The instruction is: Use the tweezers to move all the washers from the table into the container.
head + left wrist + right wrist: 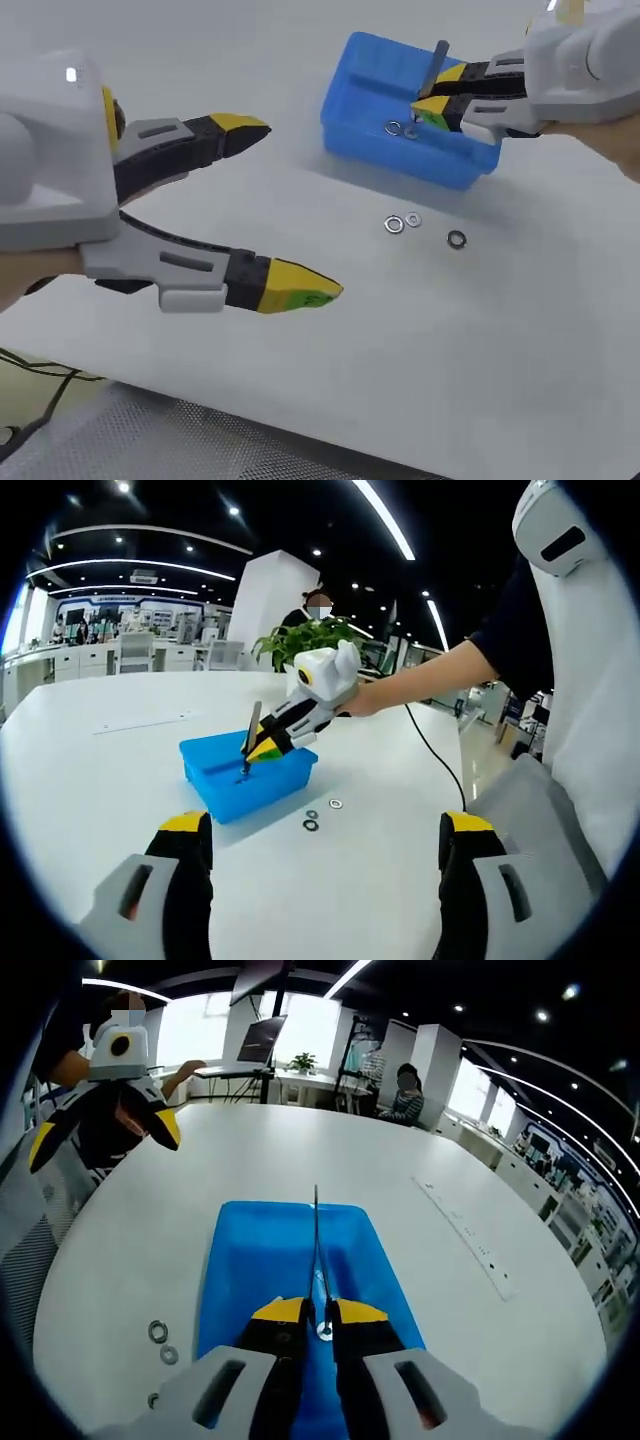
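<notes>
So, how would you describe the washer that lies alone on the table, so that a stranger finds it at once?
Find the blue container on the white table. On the table before its near wall, a pair of washers sits close together. The one meant is the lone washer, apart from that pair, on the right in the head view.

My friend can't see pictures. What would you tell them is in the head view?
The right gripper, shut on tweezers, pokes them down into a blue container with washers in it. Three loose washers lie on the white table just in front of the container. The left gripper hovers open nearby, holding nothing.
</notes>
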### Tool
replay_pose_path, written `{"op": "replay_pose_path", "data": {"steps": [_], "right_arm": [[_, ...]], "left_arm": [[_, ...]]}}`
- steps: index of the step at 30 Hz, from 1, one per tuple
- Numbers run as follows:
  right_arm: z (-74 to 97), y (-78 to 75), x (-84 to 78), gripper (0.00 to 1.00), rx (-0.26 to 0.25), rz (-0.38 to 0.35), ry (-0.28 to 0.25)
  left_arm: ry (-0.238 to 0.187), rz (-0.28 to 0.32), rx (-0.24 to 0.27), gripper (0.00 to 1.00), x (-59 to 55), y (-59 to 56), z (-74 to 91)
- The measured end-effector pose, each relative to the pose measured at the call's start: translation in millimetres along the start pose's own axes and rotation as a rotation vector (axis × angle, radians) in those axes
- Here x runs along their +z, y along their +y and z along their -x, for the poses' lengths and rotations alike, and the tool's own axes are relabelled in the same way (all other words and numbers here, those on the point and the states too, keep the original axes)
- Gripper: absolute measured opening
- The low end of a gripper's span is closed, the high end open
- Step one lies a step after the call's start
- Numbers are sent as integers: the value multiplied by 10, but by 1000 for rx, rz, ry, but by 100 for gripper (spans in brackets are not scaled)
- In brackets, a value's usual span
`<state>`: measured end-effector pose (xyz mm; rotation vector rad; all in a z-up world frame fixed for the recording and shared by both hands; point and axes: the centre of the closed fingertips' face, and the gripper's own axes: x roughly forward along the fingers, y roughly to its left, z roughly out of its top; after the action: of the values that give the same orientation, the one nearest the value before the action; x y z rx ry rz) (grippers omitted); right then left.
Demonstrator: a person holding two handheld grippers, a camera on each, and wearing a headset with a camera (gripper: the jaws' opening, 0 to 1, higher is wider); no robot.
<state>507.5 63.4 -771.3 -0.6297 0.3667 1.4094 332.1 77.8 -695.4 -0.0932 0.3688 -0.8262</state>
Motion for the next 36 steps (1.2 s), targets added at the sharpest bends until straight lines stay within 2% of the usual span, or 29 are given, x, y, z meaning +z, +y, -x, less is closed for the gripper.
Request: {"op": "replay_pose_path", "data": {"steps": [6, 10, 12, 13, 17, 18, 24, 30, 33, 34, 36], "right_arm": [[11, 7, 2, 11, 1, 8, 4], [38, -4, 23, 11, -5, 2, -1], [59, -2, 45, 11, -9, 3, -4], [73, 2, 58, 11, -9, 3, -8], [107, -2, 78, 11, -7, 10, -9], [120, -4, 79, 10, -4, 7, -9], [171, 27, 133, 9, 9, 4, -14], [179, 79, 199, 8, 30, 21, -19], [188, 103, 227, 8, 41, 20, -22], [191, 108, 231, 8, 42, 28, -19], [193, 117, 233, 8, 48, 29, -17]], "left_arm": [[4, 2, 2, 99, -18, 9, 33], [-5, 2, 6, 99, 18, 21, 21], [-8, 0, 11, 99, 55, 73, -7], [-9, 0, 24, 99, 94, 134, -32], [-55, -28, 46, 98, 318, 285, -141], [-61, -42, 50, 99, 357, 373, -164], [-48, -96, 49, 98, 440, 635, -321], [-55, -152, 36, 96, 581, 791, -488], [-64, -173, 30, 87, 670, 845, -624], [-57, -179, 3, 84, 682, 825, -682], [-53, -210, 7, 80, 713, 843, -747]]}}
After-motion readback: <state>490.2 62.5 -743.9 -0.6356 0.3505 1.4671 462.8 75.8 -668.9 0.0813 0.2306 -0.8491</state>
